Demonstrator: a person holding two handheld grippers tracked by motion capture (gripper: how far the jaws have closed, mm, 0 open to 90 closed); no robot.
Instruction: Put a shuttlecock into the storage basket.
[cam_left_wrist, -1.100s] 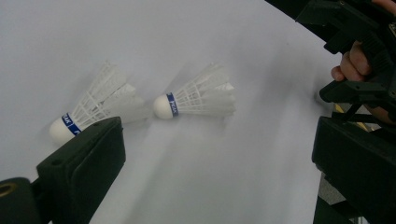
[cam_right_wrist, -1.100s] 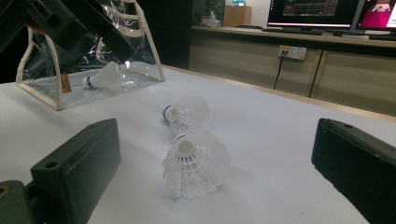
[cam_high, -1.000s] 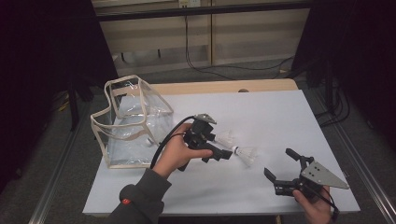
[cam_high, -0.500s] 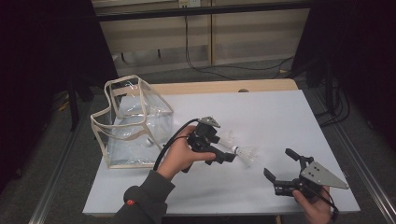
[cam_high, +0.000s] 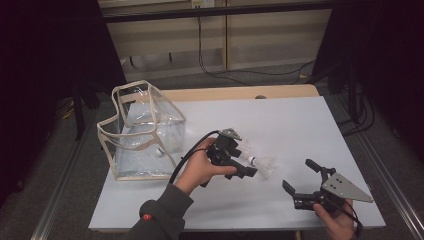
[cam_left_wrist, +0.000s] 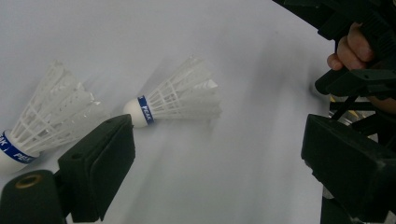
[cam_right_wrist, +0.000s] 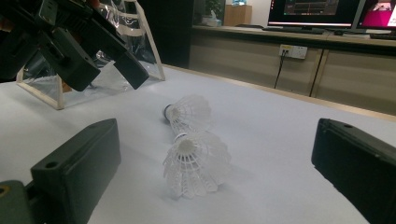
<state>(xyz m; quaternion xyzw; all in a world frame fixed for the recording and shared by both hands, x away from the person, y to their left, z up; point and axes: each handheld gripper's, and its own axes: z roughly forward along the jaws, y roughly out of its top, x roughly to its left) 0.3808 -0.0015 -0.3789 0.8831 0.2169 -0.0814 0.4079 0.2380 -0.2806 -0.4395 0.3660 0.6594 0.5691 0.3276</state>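
Observation:
Two white shuttlecocks lie side by side on the white table. In the high view they are the near one (cam_high: 266, 165) and the one beside it (cam_high: 246, 150). My left gripper (cam_high: 247, 162) hovers right at them, jaws wide and just closing a little. In the left gripper view one shuttlecock (cam_left_wrist: 180, 100), blue-banded, lies just beyond my left gripper (cam_left_wrist: 219, 158) with nothing pressed between the pads; the other shuttlecock (cam_left_wrist: 51, 116) lies outside the left jaw. My right gripper (cam_high: 299, 176) rests open at the front right, aimed at both shuttlecocks (cam_right_wrist: 196, 163) (cam_right_wrist: 187, 112).
A clear plastic bag (cam_high: 145, 130) with beige trim stands open at the table's left, also seen as the bag (cam_right_wrist: 116, 70) behind the left gripper (cam_right_wrist: 79, 42). Cables and a wooden cabinet lie beyond the far edge. Dark floor borders both sides.
My left gripper has slid a little to the right, up to the shuttlecocks. The right gripper and both shuttlecocks have stayed put.

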